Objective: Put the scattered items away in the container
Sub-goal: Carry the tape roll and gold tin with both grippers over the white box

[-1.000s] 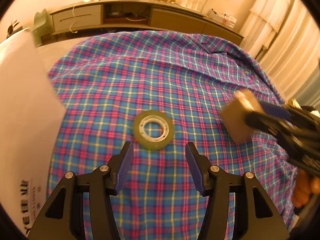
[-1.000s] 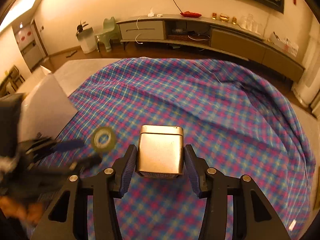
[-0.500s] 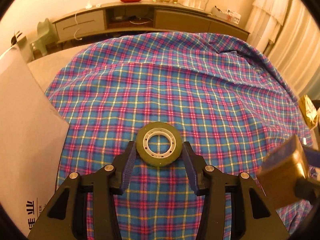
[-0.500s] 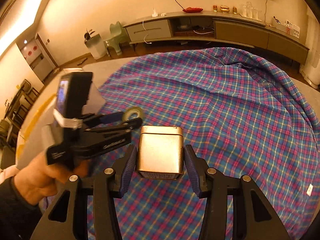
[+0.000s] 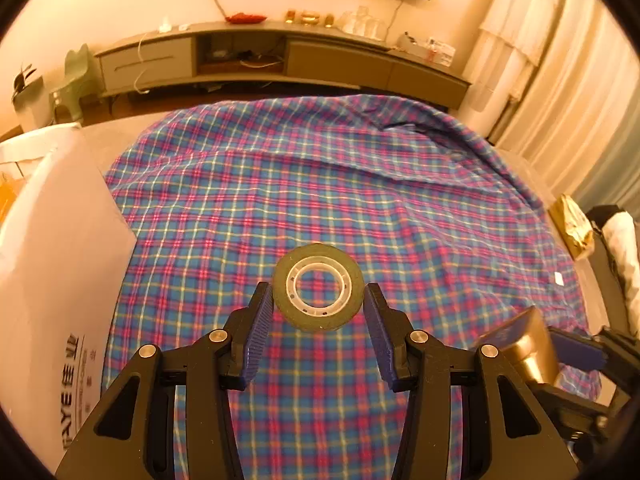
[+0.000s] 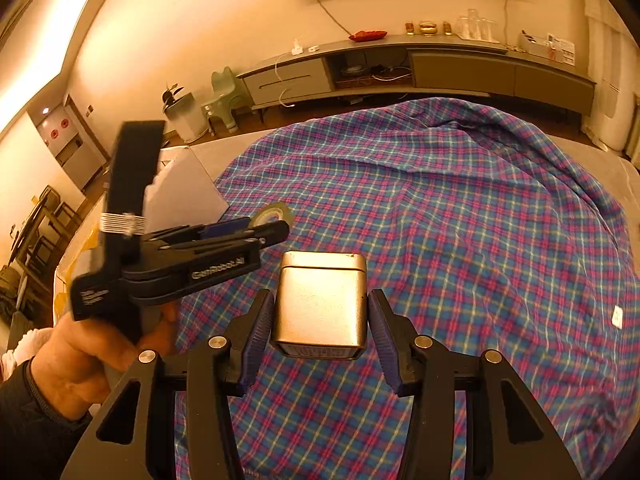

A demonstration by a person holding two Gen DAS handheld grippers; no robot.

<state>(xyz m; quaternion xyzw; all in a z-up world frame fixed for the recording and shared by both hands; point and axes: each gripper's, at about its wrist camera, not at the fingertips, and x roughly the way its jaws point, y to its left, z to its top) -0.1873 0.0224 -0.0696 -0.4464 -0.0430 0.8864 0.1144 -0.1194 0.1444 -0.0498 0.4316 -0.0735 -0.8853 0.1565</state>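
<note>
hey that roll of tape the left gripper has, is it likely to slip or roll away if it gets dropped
The tape roll looks rigid, with a hard plastic core, so the left gripper probably holds it firmly. Being round, it could roll on edge, though the soft plaid cloth would likely stop it.

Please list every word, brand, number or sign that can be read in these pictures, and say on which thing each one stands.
"FAYE" with two Chinese characters, cut by the picture's edge: on the side of the white box.
"GenRobot.AI", blurred: on the body of the left gripper, seen from the right wrist.
Print on the bottom edge of the gold tin: too small to read.
Small white tag on the plaid cloth: too small to read.
</note>
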